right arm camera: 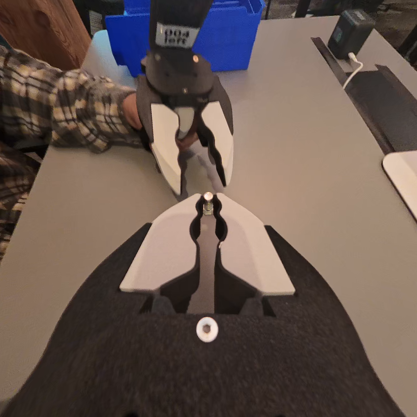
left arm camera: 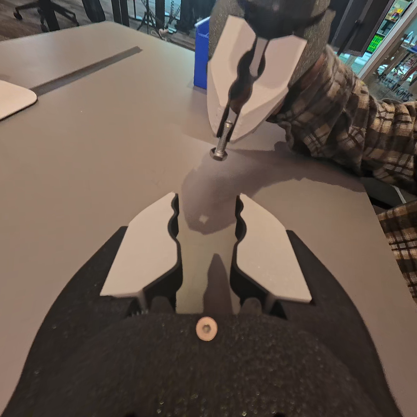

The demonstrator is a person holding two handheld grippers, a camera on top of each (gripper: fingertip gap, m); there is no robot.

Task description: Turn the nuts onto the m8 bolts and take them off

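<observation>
Two grippers meet over the grey bench (left arm camera: 90, 135). Right gripper (left arm camera: 225, 135) fingers clamp the bolt (left arm camera: 222, 141) head; its long axis tilts down into the nut (left arm camera: 218, 154) lying on the bench. Left gripper (left arm camera: 206, 203) fingers stand apart, empty.

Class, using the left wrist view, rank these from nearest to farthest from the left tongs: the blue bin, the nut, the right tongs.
1. nut, on the bolt's tip, straight ahead.
2. right tongs, just beyond, gripping the bolt.
3. blue bin, far back.
</observation>
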